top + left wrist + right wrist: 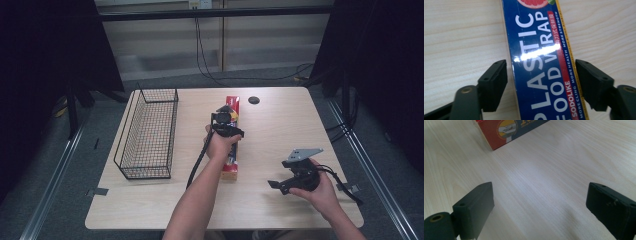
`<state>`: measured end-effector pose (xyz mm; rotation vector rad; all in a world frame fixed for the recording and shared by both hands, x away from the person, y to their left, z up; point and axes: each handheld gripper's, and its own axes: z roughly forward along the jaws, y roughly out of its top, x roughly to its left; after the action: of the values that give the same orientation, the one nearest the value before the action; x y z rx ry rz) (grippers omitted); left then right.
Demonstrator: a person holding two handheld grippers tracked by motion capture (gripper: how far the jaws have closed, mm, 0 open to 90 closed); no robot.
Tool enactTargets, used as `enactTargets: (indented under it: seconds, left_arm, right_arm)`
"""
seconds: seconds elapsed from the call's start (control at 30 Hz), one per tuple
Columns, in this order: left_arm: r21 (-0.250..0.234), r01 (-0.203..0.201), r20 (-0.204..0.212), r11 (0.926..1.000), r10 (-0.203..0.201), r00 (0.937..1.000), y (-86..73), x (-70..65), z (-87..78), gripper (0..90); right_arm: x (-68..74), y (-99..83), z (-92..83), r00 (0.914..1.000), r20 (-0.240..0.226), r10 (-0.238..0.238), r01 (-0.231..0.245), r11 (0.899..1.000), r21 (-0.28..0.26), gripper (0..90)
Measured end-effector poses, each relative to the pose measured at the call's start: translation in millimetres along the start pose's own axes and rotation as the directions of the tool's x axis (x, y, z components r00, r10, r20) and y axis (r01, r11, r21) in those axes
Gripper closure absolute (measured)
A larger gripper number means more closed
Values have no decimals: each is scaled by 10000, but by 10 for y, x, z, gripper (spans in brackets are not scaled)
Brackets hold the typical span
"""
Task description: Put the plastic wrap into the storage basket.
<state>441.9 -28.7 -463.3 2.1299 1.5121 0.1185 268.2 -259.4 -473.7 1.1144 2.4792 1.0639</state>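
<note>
One long box of plastic wrap (231, 145) is lying on the one wooden table (280, 200); one black wire basket (148, 133) is standing well to the left of the box, with its long side running about the same way as the box; one small dark round disc (254, 100) is lying near the far end of the box, a little to its right. Two grippers are being held by the person, one in each hand.

The left gripper (226, 121) is reaching down over the box, around its middle and far part; in the left gripper view the box (544, 65) is lying between the two black jaws; the jaws are standing on both long sides of the box, and a thin gap is seeming to remain at each side, so the claw is apart around the box and not yet clamped on it. The right gripper (280, 184) is being held well to the right of the near end of the box, above the bare table; its jaws are standing wide apart with nothing between them; in the right gripper view one corner of the box (506, 130) is showing far ahead.

The box is blue with red and yellow edges; the white letters are reading "PLASTIC FOOD WRAP"; the red stripe is carrying "SODOLIKE"; small words beside it are reading "MORE STRENGTH", "MORE HEALTH" and "MORE CLING"; a cut pink citrus picture is showing at the top.
</note>
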Motion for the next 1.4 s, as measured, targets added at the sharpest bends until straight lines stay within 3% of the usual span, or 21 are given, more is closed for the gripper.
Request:
enactTargets:
  seconds: [0.1,0.13,0.23,0.3,0.33,0.47,0.5,0.83,0.97,1.03,1.2,1.4]
  left_arm:
    - [217,-71,-164,9997,75,9998,17,-43,-2,332]
    - [272,83,-242,9996,-76,9997,26,-60,-3,332]
    - [723,103,-893,9973,-38,9960,76,-112,-36,379]
    - [833,230,-959,9963,-150,9953,87,-120,-49,394]
    - [1230,-3,-1080,9924,137,9941,106,-95,-79,417]
    - [1509,12,-995,9885,140,9949,103,-39,-133,430]
    - [1704,-130,-969,9853,299,9948,110,-5,-181,432]
    - [1869,-73,-1023,9823,269,9944,98,206,-426,435]
    - [1927,53,-958,9812,134,9953,97,257,-499,437]
    - [1988,-94,-1113,9800,321,9933,102,296,-567,438]
    - [2162,-32,-1162,9763,290,9928,99,352,-665,445]
    - [2108,-2,-1189,9775,258,9926,112,421,-773,448]
  right_arm:
    - [5,0,-2,10000,-33,49,-49,10000,34,77]
    - [5,0,-2,10000,-33,49,-49,10000,34,77]
    - [11,-1,3,9999,-60,91,-91,10000,37,77]
    - [10,-1,3,9999,-77,67,-67,10000,23,77]
    - [10,-1,1,10000,-57,75,-75,10000,5,77]
    - [4,0,1,10000,-82,27,-27,10000,-33,76]
    - [6,0,4,10000,-63,29,-29,10000,-25,76]
    - [0,3,-8,9999,-126,65,-66,9999,-128,73]
    - [-3,7,-14,9999,-143,16,-19,9998,-219,69]
    - [-5,7,-17,10000,-89,18,-20,9997,-234,65]
    - [-5,8,-17,10000,-90,11,-13,9997,-248,65]
    - [3,10,-19,9998,-176,28,-34,9994,-335,62]
